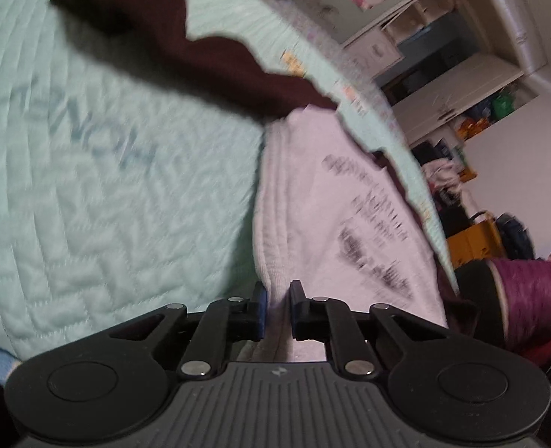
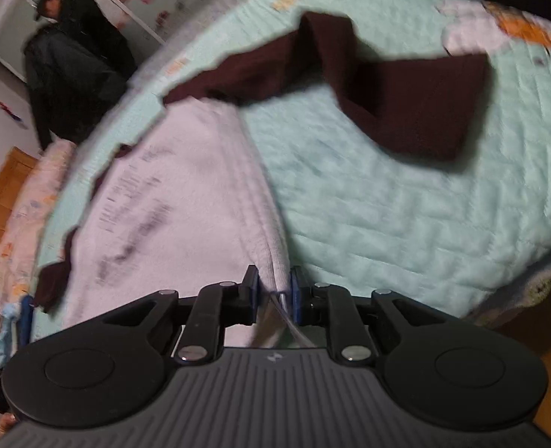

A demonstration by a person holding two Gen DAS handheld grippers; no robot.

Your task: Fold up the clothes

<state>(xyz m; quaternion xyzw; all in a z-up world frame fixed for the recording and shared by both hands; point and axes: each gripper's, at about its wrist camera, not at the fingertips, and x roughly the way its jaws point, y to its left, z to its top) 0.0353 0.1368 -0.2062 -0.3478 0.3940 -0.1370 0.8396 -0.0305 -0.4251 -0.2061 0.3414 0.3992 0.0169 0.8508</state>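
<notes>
A pale pink garment with blurred dark print (image 1: pixel 342 201) lies on a mint-green quilted bedspread (image 1: pixel 88 186), its ribbed hem toward both cameras. The left gripper (image 1: pixel 277 310) has its fingers closed on that hem, the cloth pinched between the blue pads. The right gripper (image 2: pixel 274 295) likewise grips the hem's edge between its nearly shut fingers. A dark maroon sleeve or part of the same garment (image 2: pixel 406 100) sprawls across the bedspread beyond the pink panel. White open shelving (image 1: pixel 462 56) stands past the bed.
</notes>
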